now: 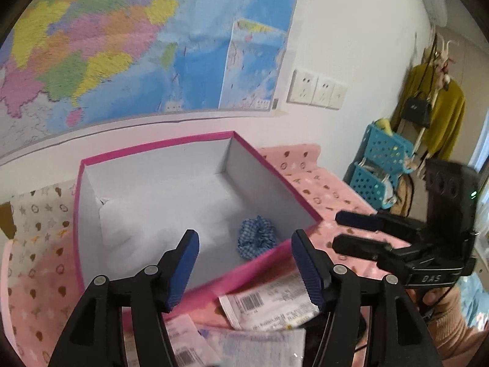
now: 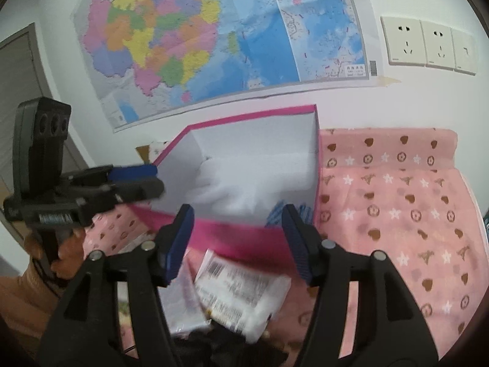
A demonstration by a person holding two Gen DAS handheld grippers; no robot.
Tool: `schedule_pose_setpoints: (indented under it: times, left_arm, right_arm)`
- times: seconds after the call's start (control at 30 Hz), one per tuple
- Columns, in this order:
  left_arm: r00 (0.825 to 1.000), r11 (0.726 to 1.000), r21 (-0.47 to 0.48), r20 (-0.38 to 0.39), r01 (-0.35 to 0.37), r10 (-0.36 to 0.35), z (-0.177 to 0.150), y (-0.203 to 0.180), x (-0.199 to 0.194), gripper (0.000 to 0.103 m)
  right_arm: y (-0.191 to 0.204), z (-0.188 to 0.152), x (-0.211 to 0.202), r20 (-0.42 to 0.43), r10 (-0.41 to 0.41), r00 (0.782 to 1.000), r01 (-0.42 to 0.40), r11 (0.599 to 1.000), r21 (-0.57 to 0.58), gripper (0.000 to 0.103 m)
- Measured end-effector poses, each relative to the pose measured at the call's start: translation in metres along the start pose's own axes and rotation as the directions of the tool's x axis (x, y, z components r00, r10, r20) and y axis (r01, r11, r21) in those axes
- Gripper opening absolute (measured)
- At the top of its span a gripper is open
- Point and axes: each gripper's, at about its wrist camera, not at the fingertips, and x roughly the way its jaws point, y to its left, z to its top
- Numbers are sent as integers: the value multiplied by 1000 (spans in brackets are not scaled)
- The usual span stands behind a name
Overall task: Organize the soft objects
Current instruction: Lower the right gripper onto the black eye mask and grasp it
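A pink box (image 1: 195, 287) with a white inside stands on a pink patterned cloth (image 1: 308, 180). A blue checked scrunchie (image 1: 257, 237) lies inside at the near right corner; in the right wrist view only its edge (image 2: 276, 214) shows over the box wall (image 2: 226, 234). White soft packets with barcodes (image 1: 272, 304) (image 2: 241, 290) lie in front of the box. My left gripper (image 1: 244, 263) is open and empty above the box's near wall. My right gripper (image 2: 238, 241) is open and empty above the packets; it also shows in the left wrist view (image 1: 351, 229).
A wall map (image 2: 214, 36) and sockets (image 2: 428, 44) are behind the box. Blue perforated baskets (image 1: 382, 165) and a rack with a yellow garment (image 1: 440, 113) stand at the right. More packets (image 1: 189, 342) lie near the front edge.
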Motion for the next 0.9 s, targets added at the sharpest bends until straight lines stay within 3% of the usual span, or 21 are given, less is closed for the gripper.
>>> schedule_pose_setpoints:
  times: [0.23,0.53,0.9]
  left_arm:
    - [996,996,21,2,92,-92,-32,-18,-18,65]
    - [979,983,36,-104,182,-177,-82,-42,-5,65]
    - [964,980,59,-200,192,-177,-110,-54,15,65]
  right_arm:
    - [0,-41,-21,-55,15,998,-14,1000,27,67]
    - [-9,-95,-20,-178,39,983,-16,991,132,68]
    - [-10,-122,7,-248,-23,969,62,987,150,72]
